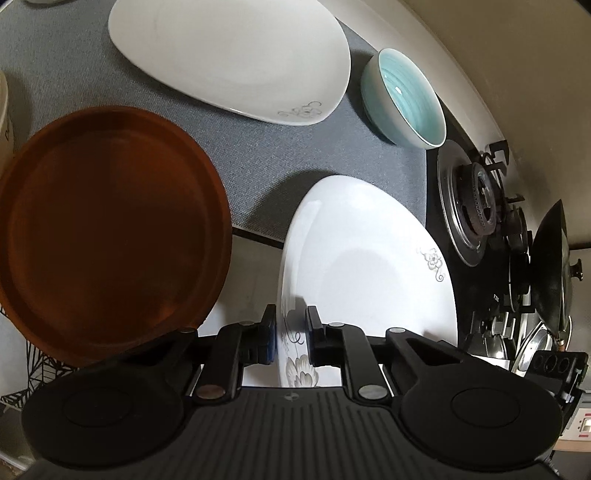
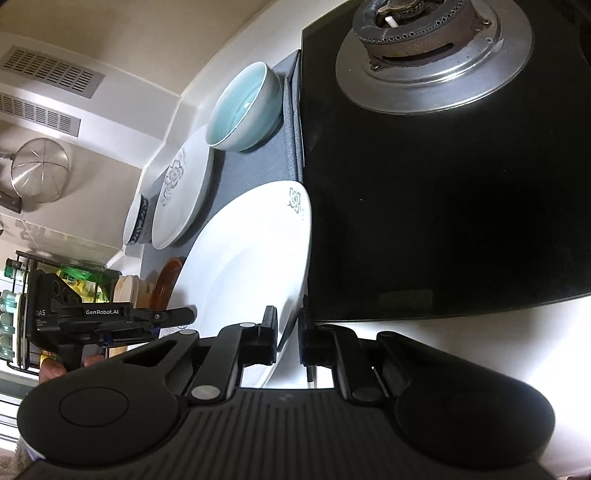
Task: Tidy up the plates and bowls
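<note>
A white plate with grey flower prints is held tilted above the counter edge; it also shows in the right wrist view. My left gripper is shut on its near rim. My right gripper is shut on its opposite rim. The left gripper shows in the right wrist view at the left. A brown round plate lies left of the held plate. A second white flower plate lies on the grey mat behind. A teal bowl stands at the mat's right end.
A black gas hob with a burner lies right of the mat. A wok with a lid sits on the far burner. A blue-patterned bowl stands by the wall. A strainer hangs there. A rack with bottles stands at left.
</note>
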Available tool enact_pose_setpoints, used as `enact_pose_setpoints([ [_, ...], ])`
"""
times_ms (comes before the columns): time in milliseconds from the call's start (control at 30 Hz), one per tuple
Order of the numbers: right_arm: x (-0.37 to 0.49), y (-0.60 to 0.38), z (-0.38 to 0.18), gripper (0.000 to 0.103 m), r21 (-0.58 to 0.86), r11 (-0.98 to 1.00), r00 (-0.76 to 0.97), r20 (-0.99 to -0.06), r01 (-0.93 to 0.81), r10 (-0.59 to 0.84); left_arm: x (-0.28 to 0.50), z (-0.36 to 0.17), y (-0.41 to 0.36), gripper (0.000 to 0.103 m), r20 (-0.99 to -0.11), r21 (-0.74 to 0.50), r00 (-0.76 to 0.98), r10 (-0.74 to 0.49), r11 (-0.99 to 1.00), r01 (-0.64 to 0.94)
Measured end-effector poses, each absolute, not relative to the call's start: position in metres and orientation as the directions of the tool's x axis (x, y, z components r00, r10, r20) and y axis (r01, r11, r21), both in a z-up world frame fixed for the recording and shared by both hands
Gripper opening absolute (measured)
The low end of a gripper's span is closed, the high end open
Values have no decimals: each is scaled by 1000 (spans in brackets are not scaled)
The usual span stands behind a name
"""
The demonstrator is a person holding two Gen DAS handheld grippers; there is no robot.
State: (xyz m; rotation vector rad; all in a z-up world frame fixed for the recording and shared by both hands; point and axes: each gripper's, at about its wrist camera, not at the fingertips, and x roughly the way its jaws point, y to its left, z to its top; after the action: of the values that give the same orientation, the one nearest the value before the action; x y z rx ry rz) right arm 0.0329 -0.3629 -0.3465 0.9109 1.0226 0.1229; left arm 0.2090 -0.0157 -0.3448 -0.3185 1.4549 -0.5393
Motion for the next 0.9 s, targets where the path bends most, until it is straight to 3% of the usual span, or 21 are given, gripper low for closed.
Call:
enact_pose_setpoints([
  [233, 37, -357, -347, 12, 647, 697, 502, -733, 307, 459, 202, -349, -30, 19, -888, -432, 57, -456, 871, 233],
  [300, 35, -360, -349, 11, 663, 679, 514, -721, 317, 464, 197, -346, -34, 29, -889, -420, 72, -451, 869, 263],
  [367, 35, -360, -349, 11, 663, 675, 513, -723, 325, 463, 193, -344, -41, 47, -888, -414, 78, -454, 860, 299],
  [467, 36, -358, -349, 13, 650, 691, 505, -732, 316, 457, 184, -339, -53, 61, -900, -352, 118, -420, 859, 372],
  [800, 39, -355, -347, 14, 633, 696, 510, -745, 338, 430, 166, -339, -77, 67, -908, -184, 248, -336, 855, 486],
  [900, 39, -357, -348, 14, 627, 694, 509, -751, 353, 420, 171, -341, -74, 76, -910, -220, 218, -353, 856, 468],
])
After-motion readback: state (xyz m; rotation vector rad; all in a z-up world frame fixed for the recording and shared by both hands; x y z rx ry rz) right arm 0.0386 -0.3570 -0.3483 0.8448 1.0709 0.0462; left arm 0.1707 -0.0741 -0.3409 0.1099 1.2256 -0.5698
